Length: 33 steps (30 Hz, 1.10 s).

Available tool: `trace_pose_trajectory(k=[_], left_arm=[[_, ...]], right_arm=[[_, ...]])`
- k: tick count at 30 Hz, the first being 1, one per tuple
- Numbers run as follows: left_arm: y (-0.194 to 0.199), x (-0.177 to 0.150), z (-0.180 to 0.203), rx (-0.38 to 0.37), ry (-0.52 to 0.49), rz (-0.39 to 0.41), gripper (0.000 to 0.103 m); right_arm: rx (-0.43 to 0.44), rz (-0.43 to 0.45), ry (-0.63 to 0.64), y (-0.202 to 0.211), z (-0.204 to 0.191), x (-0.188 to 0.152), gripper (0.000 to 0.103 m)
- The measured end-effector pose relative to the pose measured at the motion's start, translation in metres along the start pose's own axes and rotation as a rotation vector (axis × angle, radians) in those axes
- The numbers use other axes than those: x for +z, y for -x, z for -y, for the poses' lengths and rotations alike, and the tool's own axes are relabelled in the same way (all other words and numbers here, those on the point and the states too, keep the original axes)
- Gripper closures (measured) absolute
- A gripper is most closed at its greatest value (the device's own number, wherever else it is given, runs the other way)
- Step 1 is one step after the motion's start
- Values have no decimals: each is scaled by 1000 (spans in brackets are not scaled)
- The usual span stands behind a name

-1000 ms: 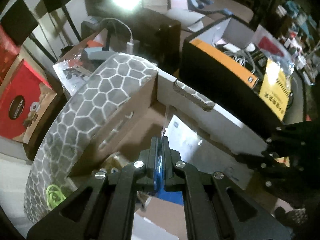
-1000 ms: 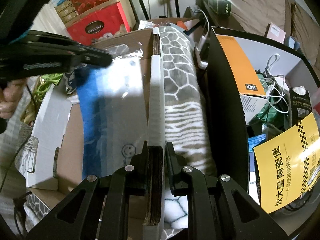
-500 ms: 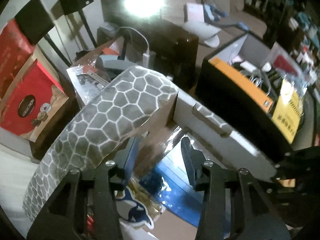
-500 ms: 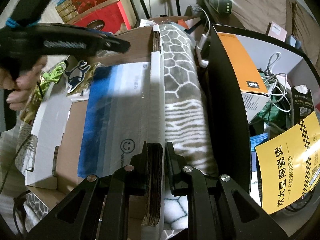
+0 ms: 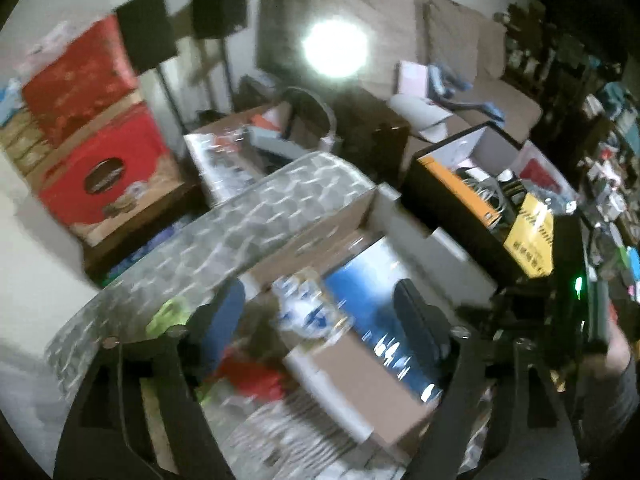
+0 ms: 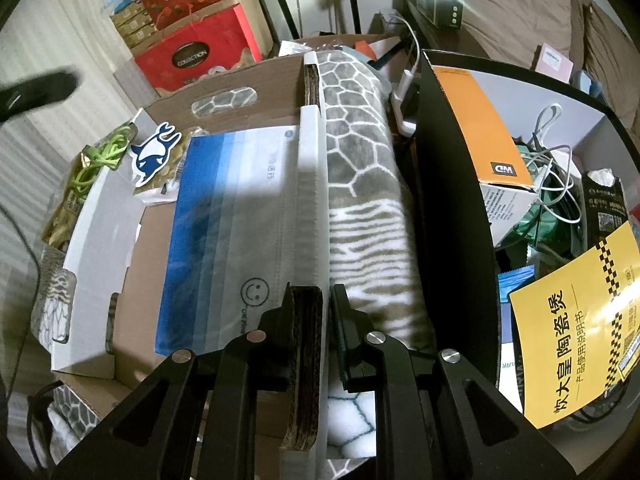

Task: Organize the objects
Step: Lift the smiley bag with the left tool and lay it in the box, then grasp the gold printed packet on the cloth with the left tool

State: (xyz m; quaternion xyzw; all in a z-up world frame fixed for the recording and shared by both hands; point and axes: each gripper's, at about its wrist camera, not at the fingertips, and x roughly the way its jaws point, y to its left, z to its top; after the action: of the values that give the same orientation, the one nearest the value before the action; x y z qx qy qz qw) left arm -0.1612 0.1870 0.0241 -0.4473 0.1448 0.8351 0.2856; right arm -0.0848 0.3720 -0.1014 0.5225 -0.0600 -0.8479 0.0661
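Mask packet: a flat, clear plastic packet with blue-to-white stripes and a printed smiley face [image 6: 224,236] lies inside the open brown cardboard box [image 6: 132,320], its long edge along the box's right wall; it shows in the left wrist view too [image 5: 372,312], blurred.
Box wall: the upright white-faced corrugated flap [image 6: 310,216] on the box's right side stands between the packet and the rolled blanket.
Right tool: the right tool [image 6: 320,320] is clamped on the top edge of that flap, its jaws nearly together with the cardboard pinched between them.
Left tool: the left tool [image 5: 320,320] hangs above the box with nothing between its fingers, jaws opening — already wide; a dark tip of it shows at the left edge of the right wrist view [image 6: 36,92].
Sticker: a blue-and-white cartoon whale cut-out [image 6: 154,152] rests at the box's far left corner, just beside the packet.
Cord: a coiled lime-green cord [image 6: 100,160] lies on the box's left flap, near the whale.
Blanket: a grey-and-white honeycomb-patterned rolled blanket [image 6: 360,168] lies against the flap's outer side.
Neighbouring bin: a black box [image 6: 452,184] of cables, an orange-and-white carton [image 6: 484,140] and a yellow leaflet [image 6: 576,320] — all right of the blanket.
Background: red gift cartons [image 6: 200,44] stacked beyond.
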Motion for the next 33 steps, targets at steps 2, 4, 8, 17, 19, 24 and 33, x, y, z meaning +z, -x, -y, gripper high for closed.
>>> trace_pose_trajectory(k=[2,4,8,17,19,24,33], left_arm=[[12,-17,-17,50,24,0,24],[21,-35,-42,108,69,-9,23],[33,-66,-85,158,161,-38,23],[40,-125,-151,247,313,-97,21],[33,-135,-160,243,338,-119,21],[13,-157,-174,241,399,-164,21],[-5,-186,-206,84,614,-123,21]], right_arm=[[2,2,0,1,0,-1,88],[0,4,0,3,-1,-1,88],[-5,5,5,3,-1,4,88],[-16,5,-1,2,-1,5,87],[-20,4,0,2,-2,6,87],[-20,4,0,3,-2,6,87],[-22,-5,0,-1,0,6,87]])
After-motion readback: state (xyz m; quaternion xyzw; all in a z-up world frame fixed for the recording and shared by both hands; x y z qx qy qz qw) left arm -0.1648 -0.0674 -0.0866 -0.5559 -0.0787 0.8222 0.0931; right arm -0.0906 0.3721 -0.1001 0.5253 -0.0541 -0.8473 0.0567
